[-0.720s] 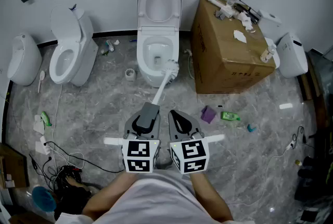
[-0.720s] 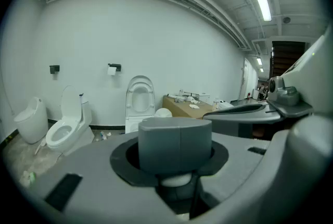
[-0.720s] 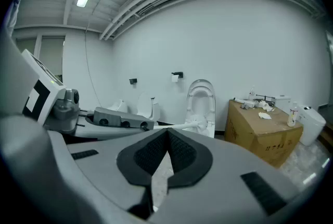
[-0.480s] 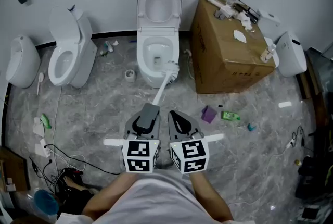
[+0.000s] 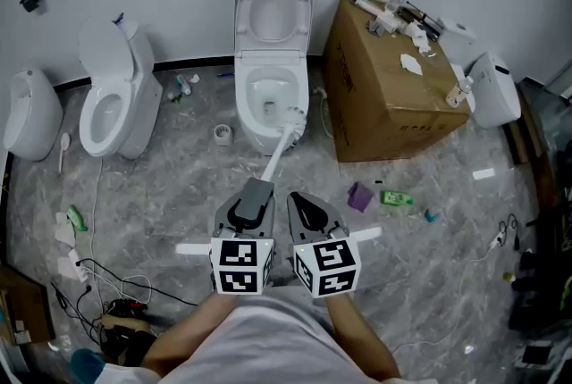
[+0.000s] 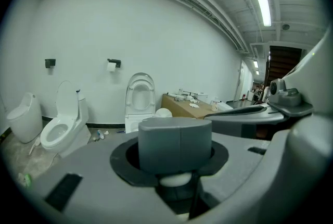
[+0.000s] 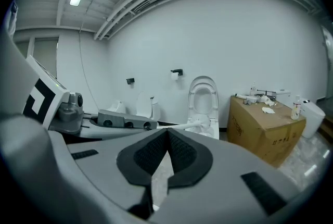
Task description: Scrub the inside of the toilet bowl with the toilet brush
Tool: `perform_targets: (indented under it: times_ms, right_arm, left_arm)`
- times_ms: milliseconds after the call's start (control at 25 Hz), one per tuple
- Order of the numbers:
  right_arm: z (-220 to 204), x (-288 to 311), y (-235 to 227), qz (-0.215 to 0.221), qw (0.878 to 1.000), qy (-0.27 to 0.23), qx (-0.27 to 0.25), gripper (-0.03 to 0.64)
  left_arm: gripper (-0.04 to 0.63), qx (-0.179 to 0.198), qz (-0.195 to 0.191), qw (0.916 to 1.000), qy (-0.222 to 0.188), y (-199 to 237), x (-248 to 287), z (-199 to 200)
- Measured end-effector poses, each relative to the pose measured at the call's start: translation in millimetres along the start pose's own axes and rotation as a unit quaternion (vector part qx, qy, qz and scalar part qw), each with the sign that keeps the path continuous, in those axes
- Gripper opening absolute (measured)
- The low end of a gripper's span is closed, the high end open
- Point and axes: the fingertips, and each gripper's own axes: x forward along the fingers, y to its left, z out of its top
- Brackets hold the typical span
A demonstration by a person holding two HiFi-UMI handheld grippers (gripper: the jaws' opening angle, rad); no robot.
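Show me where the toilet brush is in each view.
Head view: centre, toilet brush slanting from the left gripper up to the middle toilet.
Left gripper view: its grey grip fills the centre, between the jaws.
Right gripper view: just left of centre, white shaft reaching toward that toilet.
Shared landmark: the open-lidded middle toilet.

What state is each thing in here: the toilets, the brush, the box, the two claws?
middle toilet: lid up.
left toilet: lid up.
toilet brush: held by its handle, head at the middle bowl's front rim.
left gripper: shut on the brush handle.
right gripper: shut, empty.
cardboard box: closed.
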Motion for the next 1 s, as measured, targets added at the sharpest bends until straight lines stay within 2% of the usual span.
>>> perform_targets:
  times_ms: [520, 720, 1000]
  right_arm:
    - [12.9, 40.4, -23.2, -0.002, 1.0, 0.0, 0.0, -0.002]
    - [24.0, 74.2, -47.6, 0.012, 1.0, 0.004, 0.004, -0.002]
    - [42.5, 126.3, -105.4, 0.029, 0.999, 0.019, 0.005, -0.002]
  left_arm:
    - [0.158, -0.005, 0.003, 0.9999, 0.009, 20.5, 39.8, 10.8]
    - [0.158, -0.006, 0.012, 0.9997, 0.02, 28.2, 78.5, 22.2]
    - [0.158, -0.018, 0.03, 0.9986, 0.039, 34.8, 150.6, 42.7]
